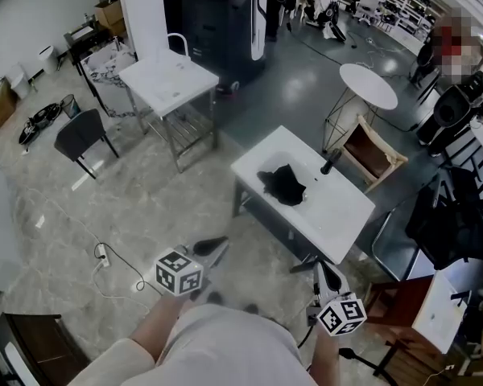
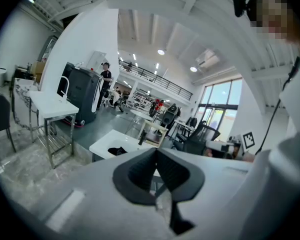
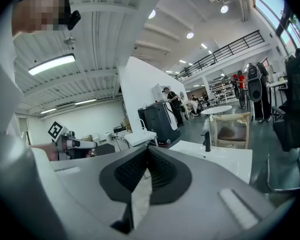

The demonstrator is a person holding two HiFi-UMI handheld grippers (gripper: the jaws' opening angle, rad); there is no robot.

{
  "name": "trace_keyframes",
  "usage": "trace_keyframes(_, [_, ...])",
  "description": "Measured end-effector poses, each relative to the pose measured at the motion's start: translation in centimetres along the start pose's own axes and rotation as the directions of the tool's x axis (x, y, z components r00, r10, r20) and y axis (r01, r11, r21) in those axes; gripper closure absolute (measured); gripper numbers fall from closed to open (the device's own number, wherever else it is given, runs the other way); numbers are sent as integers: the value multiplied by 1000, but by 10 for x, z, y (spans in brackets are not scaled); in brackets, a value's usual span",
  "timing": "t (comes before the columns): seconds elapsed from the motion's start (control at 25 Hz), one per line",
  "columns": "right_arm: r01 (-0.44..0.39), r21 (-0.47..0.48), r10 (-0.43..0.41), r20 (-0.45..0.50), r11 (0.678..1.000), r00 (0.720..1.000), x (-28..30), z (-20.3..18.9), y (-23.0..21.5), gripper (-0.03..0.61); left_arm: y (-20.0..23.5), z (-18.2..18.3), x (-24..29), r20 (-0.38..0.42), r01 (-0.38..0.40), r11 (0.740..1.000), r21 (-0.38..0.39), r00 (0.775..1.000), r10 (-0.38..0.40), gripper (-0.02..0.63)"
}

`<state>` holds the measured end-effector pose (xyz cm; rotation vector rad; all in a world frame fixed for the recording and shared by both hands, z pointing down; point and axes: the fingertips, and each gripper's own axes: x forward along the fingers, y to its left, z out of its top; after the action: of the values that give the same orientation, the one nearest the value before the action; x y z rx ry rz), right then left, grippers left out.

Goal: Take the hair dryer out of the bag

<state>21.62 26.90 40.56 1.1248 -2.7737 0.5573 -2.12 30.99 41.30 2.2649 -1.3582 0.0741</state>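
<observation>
A black bag (image 1: 282, 185) lies crumpled on the small white table (image 1: 338, 215) ahead of me, and it also shows in the left gripper view (image 2: 117, 151). The hair dryer does not show. A slim black object (image 1: 330, 162) stands upright near the table's far edge, apart from the bag. My left gripper (image 1: 221, 244) is held shut and empty well short of the table, low and left of it. My right gripper (image 1: 324, 266) is shut and empty too, just before the table's near corner. In the gripper views both pairs of jaws, left (image 2: 156, 151) and right (image 3: 148, 150), are closed with nothing between them.
A second white table on a steel frame (image 1: 169, 79) stands at the left back, with a dark chair (image 1: 80, 133) beside it. A round white table (image 1: 368, 85) and a wooden chair (image 1: 374, 153) stand behind the small table. Cables (image 1: 105, 256) lie on the floor at left. A dark machine (image 1: 221, 18) stands far back.
</observation>
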Motion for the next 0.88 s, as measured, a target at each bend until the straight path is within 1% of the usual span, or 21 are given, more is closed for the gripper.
trace_keyframes(0.52, [68,33,-68,7,997,998,15,-15,30,574,35,2,-18,-20,39,999,9,999,-39,614])
trace_keyframes(0.76, [82,41,-83,10,996,997,23,-24,47,574,48,0,-29,-38,63,998,22,997,-62,614])
trace_keyframes(0.88, [83,45,-83,3,996,997,29,-26,53,574,55,-1,-32,-44,63,998,16,997,-62,614])
